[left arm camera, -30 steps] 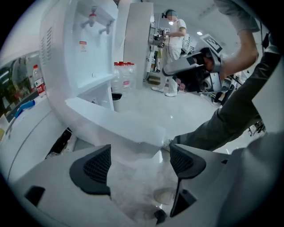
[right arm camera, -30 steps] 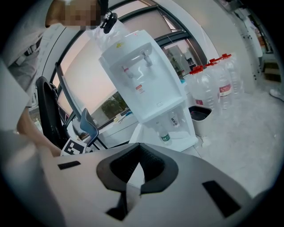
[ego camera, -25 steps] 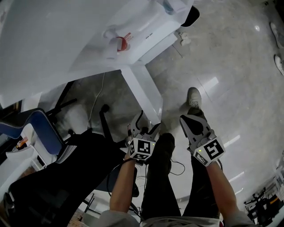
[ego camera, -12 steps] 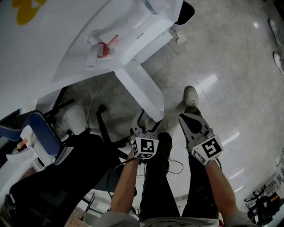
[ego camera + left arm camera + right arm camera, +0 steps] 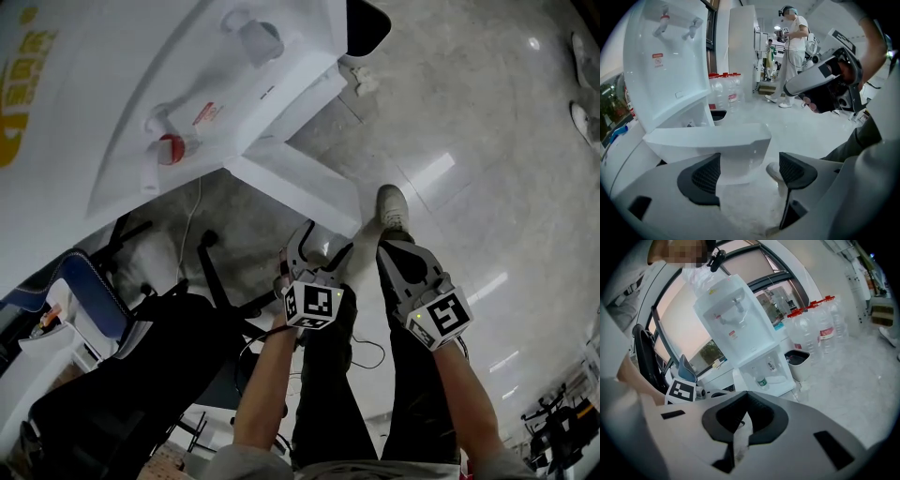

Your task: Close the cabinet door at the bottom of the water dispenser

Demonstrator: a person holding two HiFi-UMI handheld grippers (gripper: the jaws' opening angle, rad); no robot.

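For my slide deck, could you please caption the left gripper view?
Open left gripper facing the open cabinet door of the water dispenser, nothing held.

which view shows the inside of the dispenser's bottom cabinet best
The right gripper view: the open cabinet faces it, a bottle inside. The left gripper view catches only a sliver behind the door. The head view sees just the door's top; inside hidden.

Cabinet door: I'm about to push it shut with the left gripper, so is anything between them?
Nothing visible does. The left gripper, jaws apart, faces the cabinet door at its free end, with only bare floor between them.
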